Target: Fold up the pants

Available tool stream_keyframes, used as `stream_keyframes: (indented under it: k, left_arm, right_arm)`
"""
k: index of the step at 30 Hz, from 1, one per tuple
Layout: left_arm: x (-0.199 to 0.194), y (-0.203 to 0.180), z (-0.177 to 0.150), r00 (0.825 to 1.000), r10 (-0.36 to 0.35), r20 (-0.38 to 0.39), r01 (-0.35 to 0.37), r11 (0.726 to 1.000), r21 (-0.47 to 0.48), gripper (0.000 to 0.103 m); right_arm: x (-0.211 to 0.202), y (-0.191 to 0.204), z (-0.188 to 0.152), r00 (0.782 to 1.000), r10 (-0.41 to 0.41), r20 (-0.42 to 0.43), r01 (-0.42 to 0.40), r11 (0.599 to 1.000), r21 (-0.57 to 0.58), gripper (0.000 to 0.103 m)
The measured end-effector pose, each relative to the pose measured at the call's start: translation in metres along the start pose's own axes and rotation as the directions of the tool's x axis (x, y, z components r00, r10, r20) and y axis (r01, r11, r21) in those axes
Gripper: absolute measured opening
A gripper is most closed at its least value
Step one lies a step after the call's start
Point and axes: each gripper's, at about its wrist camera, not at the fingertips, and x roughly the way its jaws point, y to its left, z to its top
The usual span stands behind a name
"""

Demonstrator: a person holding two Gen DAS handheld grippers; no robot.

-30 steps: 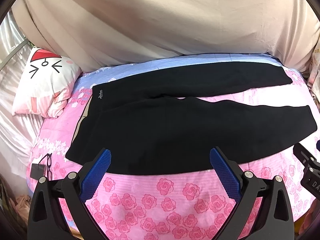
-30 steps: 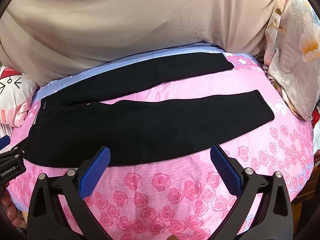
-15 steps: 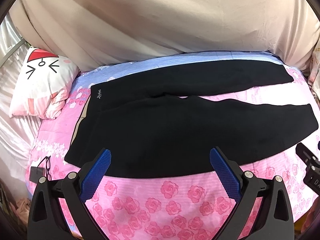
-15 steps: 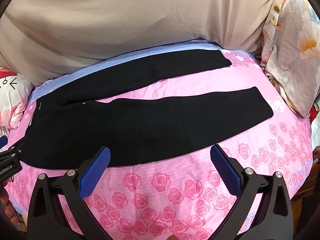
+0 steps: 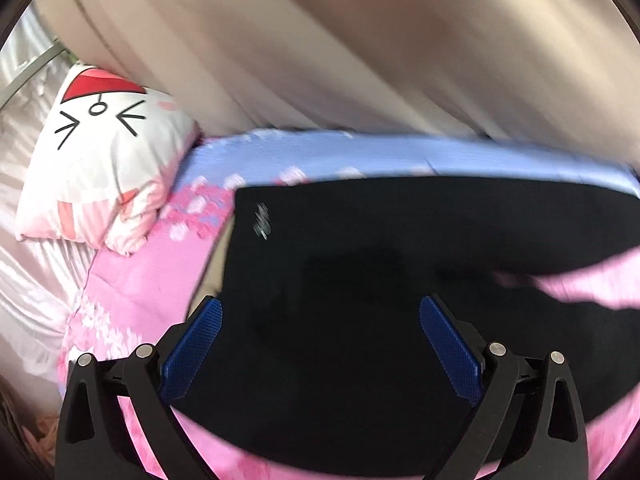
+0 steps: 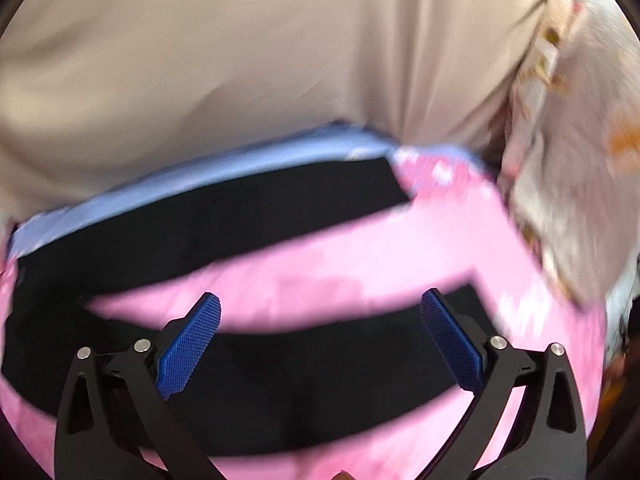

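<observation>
Closing in fast, both grippers have dropped from a wide look over the bed to low above the pants (image 5: 360, 280), and both views smear with the motion. The left gripper (image 5: 320, 344), fingers spread wide and empty, now hangs over the waist end near the small white label (image 5: 262, 220). The right gripper (image 6: 320, 340), equally wide and empty, sits above the near leg (image 6: 320, 380) towards its hem. I judge the first grab is about to come, one tool at each end, so the near leg can go over the far leg (image 6: 240, 216). The pants lie flat, legs apart, untouched. Under them is the pink rose sheet (image 6: 360, 256), blue at its far edge. Left is a cartoon pillow (image 5: 100, 152); behind, a beige cloth (image 5: 360, 60); right, floral bedding (image 6: 580, 160).
</observation>
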Motion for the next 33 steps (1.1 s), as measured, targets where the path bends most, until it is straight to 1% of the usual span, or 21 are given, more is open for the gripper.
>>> stream_keyframes:
  k: [2,3,5,6,8,11,12,13,14,15,17,19,21,22,23,25,26,27,29,30,33]
  left_arm:
    - [0.018,0.004,0.013,1.000,0.004,-0.011,-0.005,0.998,-0.059,0.098]
    - [0.025,0.006,0.017,1.000,0.003,-0.013,-0.005,0.996,-0.084,0.098]
    - [0.039,0.005,0.023,1.000,0.007,-0.013,-0.009,0.992,-0.124,0.098]
    - [0.048,0.005,0.026,1.000,0.011,-0.015,-0.013,0.990,-0.141,0.098]
    - [0.062,0.003,0.030,0.999,0.031,-0.021,-0.034,0.987,-0.155,0.098]
    - [0.082,-0.001,0.035,0.995,0.093,-0.041,-0.097,0.987,-0.128,0.098]
    - [0.088,0.000,0.036,0.993,0.108,-0.045,-0.113,0.986,-0.122,0.098]
    - [0.091,0.002,0.037,0.992,0.115,-0.044,-0.120,0.985,-0.122,0.098]
    - [0.095,0.004,0.038,0.992,0.120,-0.048,-0.125,0.984,-0.125,0.098]
    - [0.100,0.007,0.040,0.991,0.120,-0.053,-0.126,0.984,-0.128,0.098]
    - [0.105,0.013,0.042,0.990,0.132,-0.055,-0.139,0.981,-0.136,0.098]
    - [0.113,0.023,0.046,0.990,0.130,-0.056,-0.136,0.980,-0.142,0.098]
    - [0.124,0.039,0.050,0.987,0.145,-0.070,-0.154,0.977,-0.148,0.098]
    - [0.131,0.049,0.053,0.986,0.149,-0.074,-0.159,0.975,-0.156,0.098]
    - [0.136,0.057,0.056,0.984,0.158,-0.079,-0.169,0.972,-0.163,0.098]
    - [0.153,0.081,0.065,0.982,0.169,-0.088,-0.183,0.967,-0.179,0.098]
    - [0.160,0.090,0.069,0.981,0.173,-0.091,-0.187,0.965,-0.181,0.098]
    - [0.172,0.101,0.076,0.980,0.169,-0.102,-0.185,0.967,-0.177,0.098]
    - [0.190,0.114,0.085,0.981,0.158,-0.117,-0.177,0.967,-0.185,0.098]
    - [0.202,0.122,0.092,0.985,0.124,-0.124,-0.146,0.970,-0.195,0.098]
    - [0.230,0.124,0.100,0.985,0.064,-0.160,-0.096,0.976,-0.196,0.095]
  right_arm:
    - [0.040,-0.030,0.032,1.000,0.008,-0.016,-0.007,1.000,0.016,0.098]
    - [0.070,-0.050,0.051,0.999,0.028,-0.033,-0.027,0.999,0.039,0.098]
    - [0.115,-0.077,0.076,0.997,0.039,-0.060,-0.034,0.996,0.088,0.098]
    - [0.141,-0.088,0.087,0.994,0.062,-0.085,-0.053,0.993,0.107,0.098]
    - [0.177,-0.096,0.101,0.991,0.072,-0.111,-0.060,0.993,0.103,0.098]
    - [0.222,-0.095,0.112,0.982,0.107,-0.158,-0.100,0.994,0.053,0.096]
    - [0.230,-0.093,0.113,0.979,0.116,-0.167,-0.110,0.993,0.046,0.094]
    - [0.237,-0.090,0.114,0.975,0.133,-0.176,-0.128,0.991,0.041,0.088]
    - [0.243,-0.088,0.114,0.970,0.157,-0.184,-0.152,0.988,0.041,0.075]
    - [0.249,-0.085,0.113,0.964,0.175,-0.201,-0.171,0.985,0.038,0.071]
    - [0.252,-0.078,0.112,0.970,0.160,-0.184,-0.161,0.987,0.006,0.071]
    - [0.252,-0.076,0.112,0.971,0.163,-0.173,-0.163,0.986,0.014,0.070]
    - [0.251,-0.075,0.111,0.975,0.158,-0.156,-0.157,0.987,0.013,0.062]
    - [0.251,-0.076,0.111,0.977,0.151,-0.150,-0.152,0.988,0.005,0.055]
    - [0.252,-0.079,0.112,0.977,0.154,-0.144,-0.155,0.988,0.007,0.039]
    - [0.251,-0.084,0.112,0.968,0.208,-0.144,-0.204,0.978,0.037,0.020]
    - [0.250,-0.085,0.112,0.968,0.207,-0.144,-0.204,0.978,0.032,0.018]
    - [0.249,-0.079,0.111,0.970,0.193,-0.144,-0.196,0.981,0.000,0.017]
    - [0.248,-0.075,0.111,0.973,0.183,-0.144,-0.186,0.983,-0.010,0.016]
    - [0.249,-0.073,0.112,0.973,0.181,-0.143,-0.183,0.983,-0.007,0.016]
    - [0.248,-0.066,0.110,0.977,0.166,-0.134,-0.168,0.986,-0.003,0.016]
